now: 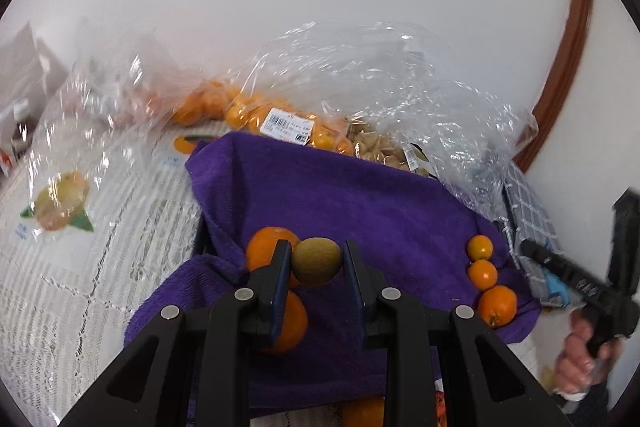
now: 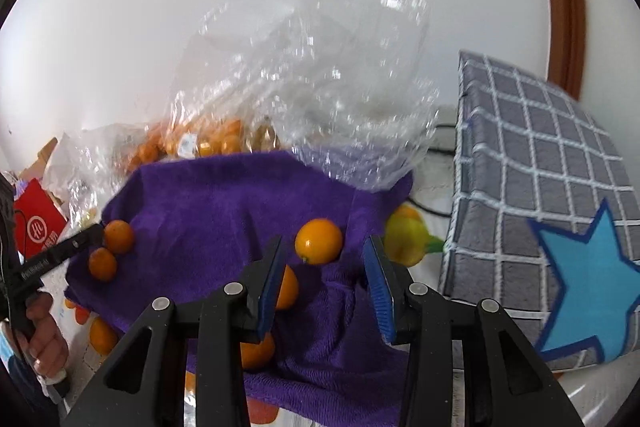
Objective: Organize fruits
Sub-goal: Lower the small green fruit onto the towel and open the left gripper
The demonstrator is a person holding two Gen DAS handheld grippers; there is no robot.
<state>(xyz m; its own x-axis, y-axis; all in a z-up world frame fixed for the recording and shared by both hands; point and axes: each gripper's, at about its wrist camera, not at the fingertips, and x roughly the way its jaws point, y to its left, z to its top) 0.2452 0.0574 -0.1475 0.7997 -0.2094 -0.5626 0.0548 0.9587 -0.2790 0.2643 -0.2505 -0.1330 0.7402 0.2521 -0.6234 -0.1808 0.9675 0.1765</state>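
My left gripper [image 1: 316,259] is shut on a brown-green kiwi [image 1: 316,261] and holds it above a purple towel [image 1: 340,195]. Two large oranges [image 1: 266,247] lie on the towel just left of its fingers. Three small oranges [image 1: 482,273] lie in a row at the towel's right edge. My right gripper [image 2: 324,259] is open and empty above the same towel [image 2: 224,195], with one small orange [image 2: 319,241] just beyond its fingertips and two more [image 2: 286,287] under its left finger. Two oranges [image 2: 112,247] lie at the towel's left.
Clear plastic bags [image 1: 360,75] holding oranges [image 1: 256,115] and nuts [image 1: 380,149] stand behind the towel. A grey checked box with a blue star [image 2: 540,195] stands to the right. A lace tablecloth with fruit prints [image 1: 60,247] covers the table. A white wall is behind.
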